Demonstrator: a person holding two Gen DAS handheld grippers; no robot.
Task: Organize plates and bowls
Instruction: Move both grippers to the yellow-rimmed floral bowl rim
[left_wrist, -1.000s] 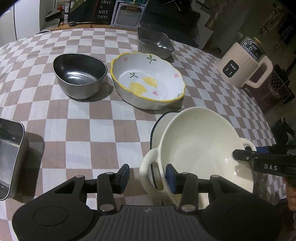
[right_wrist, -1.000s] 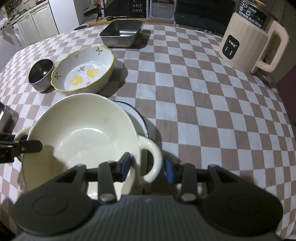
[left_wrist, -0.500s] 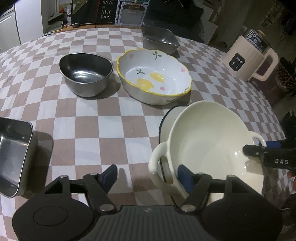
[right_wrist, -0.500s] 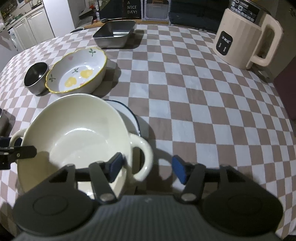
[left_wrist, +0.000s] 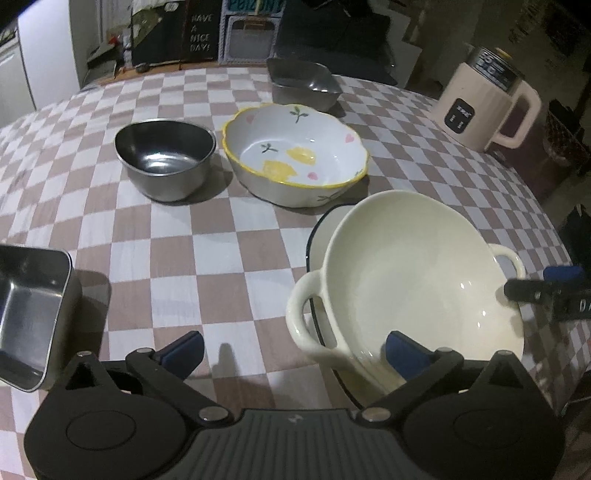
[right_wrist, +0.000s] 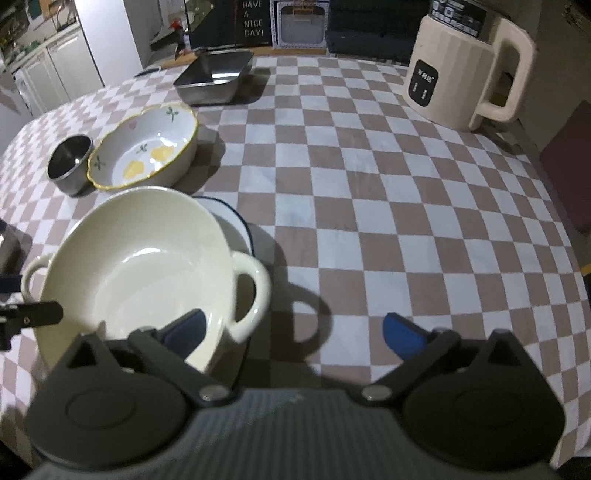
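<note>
Both claws have just sprung wide, letting go of the cream bowl (left_wrist: 413, 273); left claw (left_wrist: 293, 350) and right claw (right_wrist: 295, 330) grip nothing.

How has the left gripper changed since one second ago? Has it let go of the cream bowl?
Yes. The left gripper has just been opening; its pads stand clear of the cream bowl's handle, over the checkered tablecloth.

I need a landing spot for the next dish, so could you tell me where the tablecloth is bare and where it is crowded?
The widest bare patch is the checked cloth between the cream two-handled bowl and the beige kettle. A smaller one lies between the steel tray, the round steel bowl and the cream bowl. It is crowded where the lemon-pattern bowl sits close to the steel bowl.
</note>
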